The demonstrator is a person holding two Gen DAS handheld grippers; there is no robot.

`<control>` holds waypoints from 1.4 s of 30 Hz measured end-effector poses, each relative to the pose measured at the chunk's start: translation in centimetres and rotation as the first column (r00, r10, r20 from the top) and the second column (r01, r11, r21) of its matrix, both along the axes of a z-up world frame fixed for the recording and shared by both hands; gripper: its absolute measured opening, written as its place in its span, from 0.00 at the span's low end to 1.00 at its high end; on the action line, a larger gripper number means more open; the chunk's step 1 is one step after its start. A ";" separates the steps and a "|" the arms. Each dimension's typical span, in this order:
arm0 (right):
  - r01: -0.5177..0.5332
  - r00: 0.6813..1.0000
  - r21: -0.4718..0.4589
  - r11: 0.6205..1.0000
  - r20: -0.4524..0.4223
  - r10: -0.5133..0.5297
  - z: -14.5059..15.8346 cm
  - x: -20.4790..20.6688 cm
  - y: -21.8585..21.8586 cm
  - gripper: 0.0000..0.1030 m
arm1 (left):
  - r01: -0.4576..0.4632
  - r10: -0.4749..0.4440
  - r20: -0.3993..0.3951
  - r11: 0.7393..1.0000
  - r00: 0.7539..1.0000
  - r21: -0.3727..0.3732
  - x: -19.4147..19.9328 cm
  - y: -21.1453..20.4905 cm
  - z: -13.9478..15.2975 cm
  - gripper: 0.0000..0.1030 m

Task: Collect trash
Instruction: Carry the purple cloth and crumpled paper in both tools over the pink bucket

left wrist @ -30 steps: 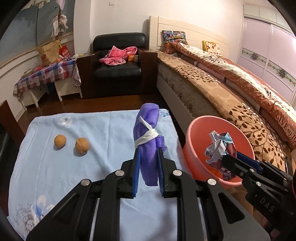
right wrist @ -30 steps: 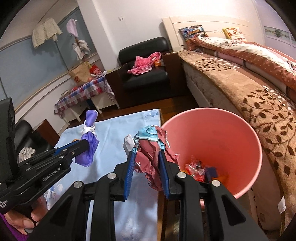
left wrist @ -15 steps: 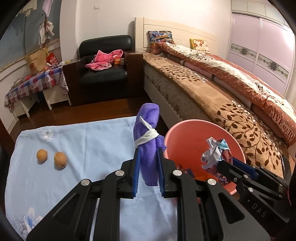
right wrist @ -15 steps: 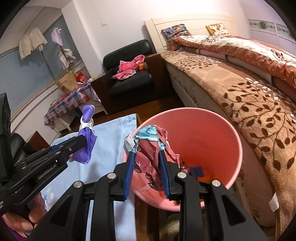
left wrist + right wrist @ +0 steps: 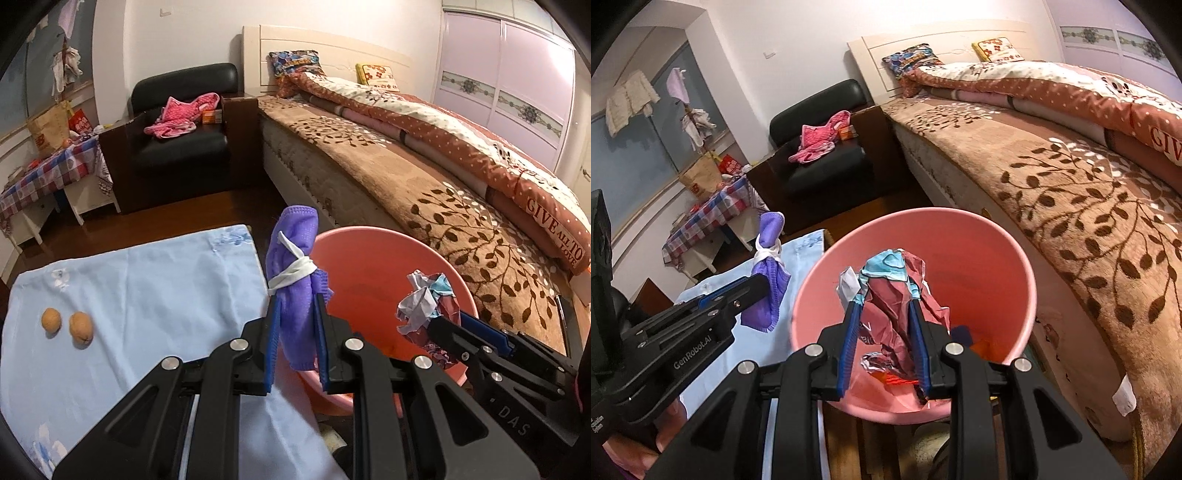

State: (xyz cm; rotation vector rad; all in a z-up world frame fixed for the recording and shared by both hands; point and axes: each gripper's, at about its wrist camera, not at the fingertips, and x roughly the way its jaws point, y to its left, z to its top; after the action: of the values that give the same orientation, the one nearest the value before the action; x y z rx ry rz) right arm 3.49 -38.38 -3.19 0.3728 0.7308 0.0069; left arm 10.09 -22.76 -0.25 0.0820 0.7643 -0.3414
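The right gripper [image 5: 882, 325] is clenched on a crumpled wrapper [image 5: 897, 295], held over the mouth of the pink bin [image 5: 1015, 258] so a release should drop it onto the trash inside. The left gripper [image 5: 296, 328] grasps a purple mask [image 5: 295, 273] rolled up in its white strap, at the bin's near rim beside the blue cloth [image 5: 147, 295], apparently next in line

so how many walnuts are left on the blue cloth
2, side by side near the left edge of the cloth: one walnut further left, the other just right of it. The grippers' bodies may hide more.
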 end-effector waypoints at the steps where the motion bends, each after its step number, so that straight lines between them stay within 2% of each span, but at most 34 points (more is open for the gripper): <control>1: 0.004 1.000 0.000 1.000 -0.004 -0.004 -0.1 0.0 -0.1 0.26 | 0.004 -0.004 -0.006 1.000 1.000 -0.004 0.1 -0.1 -0.1 0.16; 8: 0.028 0.999 0.001 1.000 -0.027 -0.028 -0.9 0.5 -1.0 0.26 | 0.025 -0.027 -0.061 0.999 0.998 -0.037 0.9 -0.6 -1.5 0.16; 20: 0.046 0.998 -0.016 0.999 -0.051 -0.047 -1.8 0.9 -1.5 0.26 | 0.061 -0.065 -0.110 0.998 0.992 -0.035 1.2 -1.7 -3.2 0.16; 42: 0.060 0.996 -0.025 0.998 -0.070 -0.062 -2.9 0.8 -1.9 0.26 | 0.099 -0.099 -0.137 0.995 0.986 -0.008 1.1 -3.2 -4.0 0.18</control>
State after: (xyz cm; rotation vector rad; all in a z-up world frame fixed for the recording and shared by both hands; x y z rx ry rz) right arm 4.33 -40.31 -6.10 0.3747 0.7887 -0.0724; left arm 11.21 -25.91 -4.25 0.0960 0.8980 -0.4458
